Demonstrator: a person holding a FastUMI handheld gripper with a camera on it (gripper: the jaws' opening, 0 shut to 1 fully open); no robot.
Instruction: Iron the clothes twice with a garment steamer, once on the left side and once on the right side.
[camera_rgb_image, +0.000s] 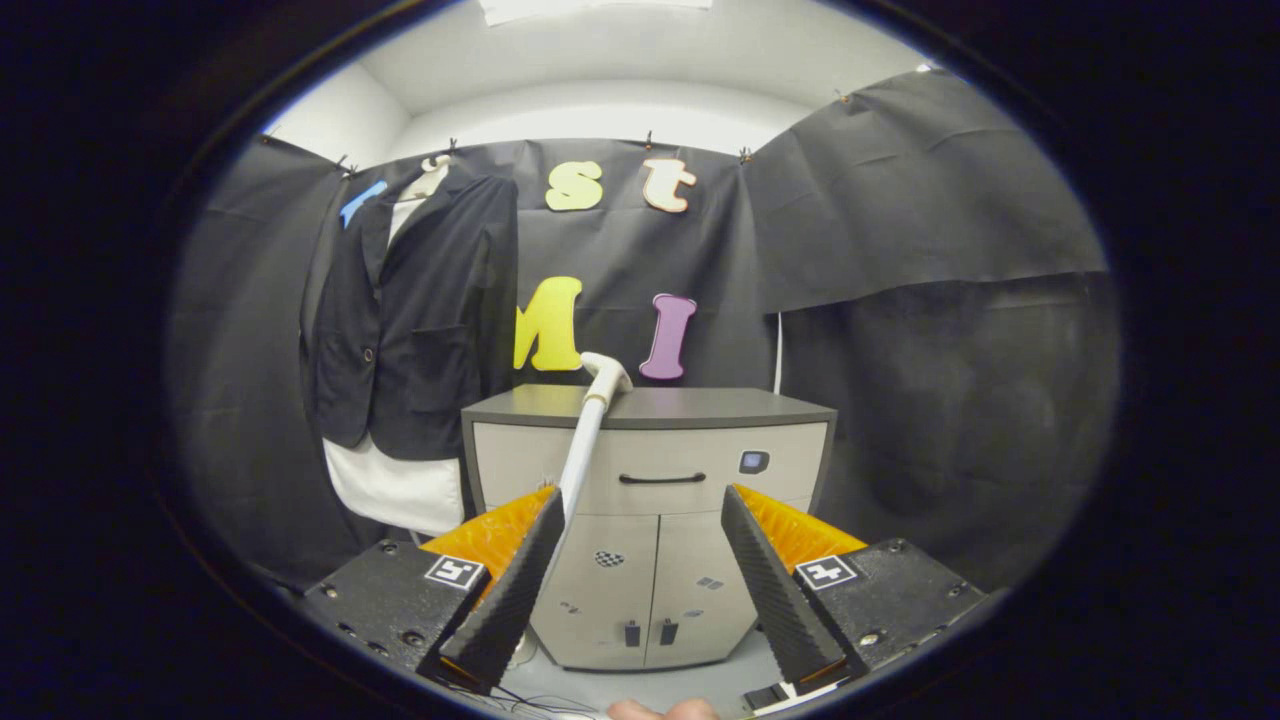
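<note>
Gripper view looks forward along the two fingers toward the far wall of the booth. The gripper (640, 515) has its fingers spread wide apart, with nothing held between them; the gap between the tips frames the front of a cabinet (650, 520) that stands beyond them.

The cabinet is light-fronted with a darker top. It has a drawer with a dark handle (662, 479) across the upper front, two doors below it, and a small panel (753, 461) on the right of the drawer front.

A garment steamer (590, 430), white and slender, rises at a slight tilt just beside the left finger. Its lower part passes behind that finger's tip, and its angled head (606, 372) reaches just above the cabinet's top edge, on the left part of the cabinet. Whether the steamer stands in front of the cabinet or leans against it cannot be told. The fingers do not touch it.

Left of the cabinet, a dark jacket (420, 320) hangs on the far wall, over a white garment (395, 490) whose hem shows below the jacket and whose collar shows at the neck. The jacket is well apart from the gripper and to the left of the steamer head.

At the near edge, between and below the fingers, fingertips of a person (662, 710) show, and thin cables (540, 702) lie on the pale floor by the cabinet's foot.
</note>
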